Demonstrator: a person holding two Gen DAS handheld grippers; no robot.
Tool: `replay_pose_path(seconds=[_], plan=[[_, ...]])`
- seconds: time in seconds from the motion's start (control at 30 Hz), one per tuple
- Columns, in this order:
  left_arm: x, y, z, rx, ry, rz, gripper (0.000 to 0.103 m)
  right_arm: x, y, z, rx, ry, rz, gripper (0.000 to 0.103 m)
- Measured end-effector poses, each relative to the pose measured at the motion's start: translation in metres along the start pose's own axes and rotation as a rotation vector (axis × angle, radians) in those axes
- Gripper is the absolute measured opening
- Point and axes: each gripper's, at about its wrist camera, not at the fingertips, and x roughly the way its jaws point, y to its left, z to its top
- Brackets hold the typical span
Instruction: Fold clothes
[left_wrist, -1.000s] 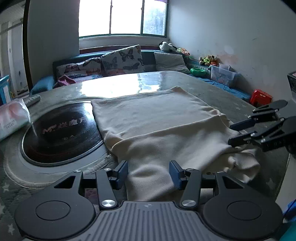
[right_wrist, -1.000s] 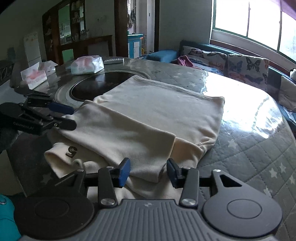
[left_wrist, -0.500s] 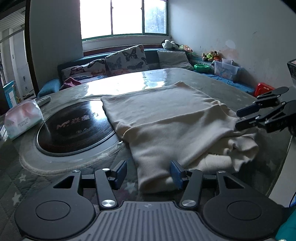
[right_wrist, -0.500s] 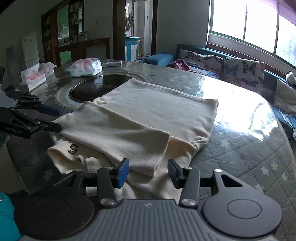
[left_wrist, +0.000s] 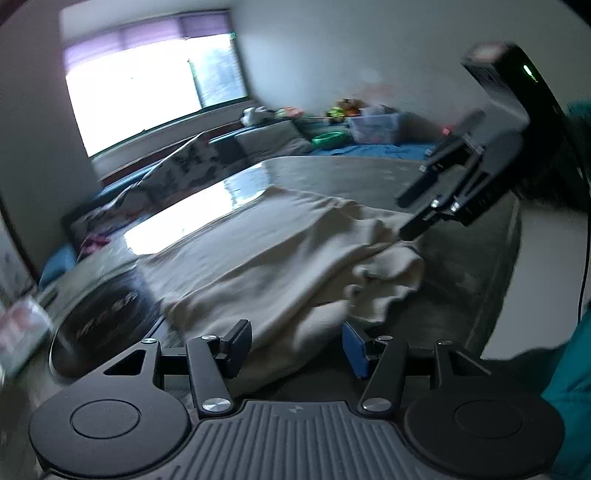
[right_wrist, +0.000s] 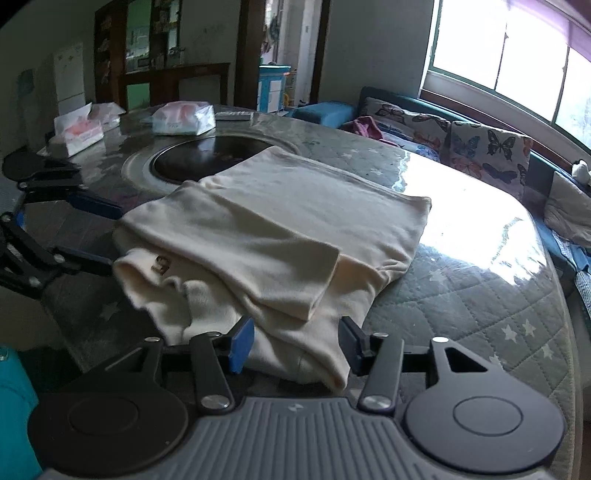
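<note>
A cream garment (right_wrist: 295, 221) lies folded on the round table, a sleeve laid across its body and a small tag (right_wrist: 160, 263) near its bunched near-left corner. My right gripper (right_wrist: 295, 345) hovers at the near edge; its jaws are opening, the cloth's edge lies between them, and the pads do not press on it. My left gripper (left_wrist: 297, 345) is open over the garment (left_wrist: 277, 251) at its crumpled end, the view blurred and tilted. Each gripper shows in the other's view: left gripper (right_wrist: 112, 236) at the left edge, right gripper (left_wrist: 400, 218) at the far right.
A black round hob (right_wrist: 207, 162) is set into the quilted table cover (right_wrist: 461, 314) just beyond the garment. Tissue packs (right_wrist: 183, 118) and a remote (right_wrist: 234, 115) sit at the far side. A sofa with butterfly cushions (right_wrist: 480, 147) lines the window wall. A teal sleeve (left_wrist: 569, 406) shows at right.
The left view has rolled and swung sideways and is now blurred. The right gripper's jaws stand a little wider. The garment lies as before.
</note>
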Motion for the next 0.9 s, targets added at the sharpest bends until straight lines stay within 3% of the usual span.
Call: replay_pose_path(seconds=[0.1,0.2,0.37,0.63,0.73,0.9], plan=[[0.01,-0.007,-0.001,0.036,0.007,-0.019,0.057,-0.003,0.005,-0.004,-0.039,0.014,0.002,0.052],[0.015,-0.011,0.0,0.063,-0.011,-0.027,0.047,-0.007,0.01,-0.007,-0.069,0.019,0.008,0.053],[0.022,-0.005,0.007,0.023,-0.038,-0.036,0.011,-0.007,0.021,-0.012,-0.137,0.02,0.024,0.061],[0.028,0.033,0.03,-0.12,-0.07,-0.045,0.009,0.003,0.032,-0.005,-0.26,-0.039,0.041,0.068],[0.034,0.041,0.034,-0.143,-0.062,-0.056,0.009,0.013,0.029,0.004,-0.277,-0.057,0.053,0.063],[0.038,0.044,0.035,-0.159,-0.054,-0.067,0.009,0.034,0.021,0.015,-0.253,-0.02,0.114,0.035]])
